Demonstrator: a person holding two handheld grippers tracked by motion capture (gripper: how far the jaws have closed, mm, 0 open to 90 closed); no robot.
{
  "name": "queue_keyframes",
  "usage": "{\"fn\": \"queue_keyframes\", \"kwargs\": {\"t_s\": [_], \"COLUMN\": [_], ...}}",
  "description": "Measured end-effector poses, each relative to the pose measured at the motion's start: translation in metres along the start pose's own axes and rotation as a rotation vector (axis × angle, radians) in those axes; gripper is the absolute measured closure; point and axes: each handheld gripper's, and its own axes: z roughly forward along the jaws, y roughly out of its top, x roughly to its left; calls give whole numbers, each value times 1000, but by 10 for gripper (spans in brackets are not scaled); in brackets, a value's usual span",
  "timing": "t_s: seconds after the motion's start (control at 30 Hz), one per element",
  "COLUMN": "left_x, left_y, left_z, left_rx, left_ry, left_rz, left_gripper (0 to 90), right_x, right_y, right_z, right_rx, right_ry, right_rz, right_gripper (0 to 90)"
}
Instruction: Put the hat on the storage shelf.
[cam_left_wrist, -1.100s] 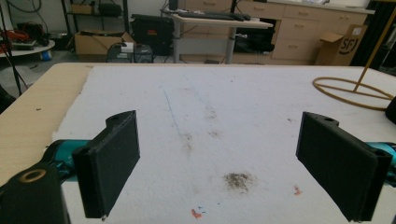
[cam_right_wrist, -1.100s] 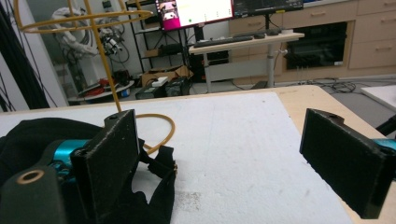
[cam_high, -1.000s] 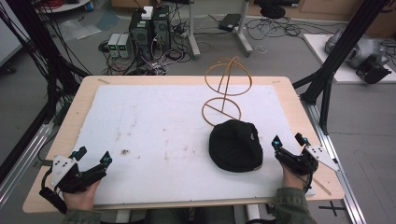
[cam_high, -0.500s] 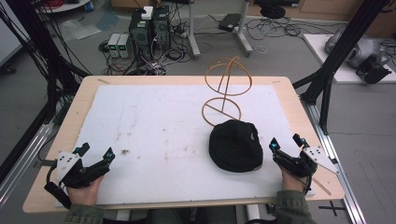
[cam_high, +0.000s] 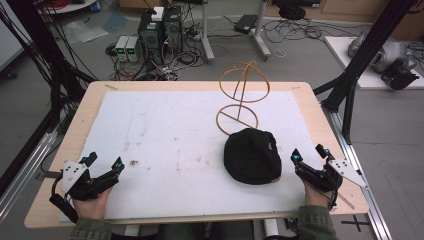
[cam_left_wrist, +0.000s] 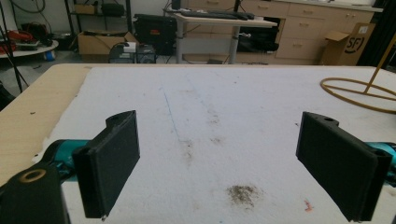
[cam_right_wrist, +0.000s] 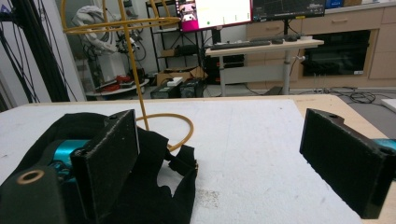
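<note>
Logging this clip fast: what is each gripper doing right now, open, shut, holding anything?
Left gripper: open, empty, over the white mat.
Right gripper: open, empty, beside the black cap, not gripping it.

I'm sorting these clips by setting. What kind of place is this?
Most likely a lab or workshop: computer towers amid tangled cables on the floor, a monitor over a desk, and a black frame beside the table.
</note>
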Motion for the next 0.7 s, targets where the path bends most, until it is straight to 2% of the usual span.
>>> {"fn": "queue_keyframes", "kwargs": {"t_s": [0.27,0.5,0.7], "left_x": [-1,-1,-1], "left_y": [0,0,-1], "left_z": [1,1,1], "left_rx": [1,5,7], "left_ry": [-2,-3,-6], "left_rz": [1,2,2], "left_gripper": [138,138,138], "right_x": [2,11,21], "right_y": [0,3,2], "right_z": [2,6,12], "right_rx": [16,37,73], "right_ry": [21,77,135], "right_rz": [-11,-33,-89], "right_gripper": [109,109,109]}}
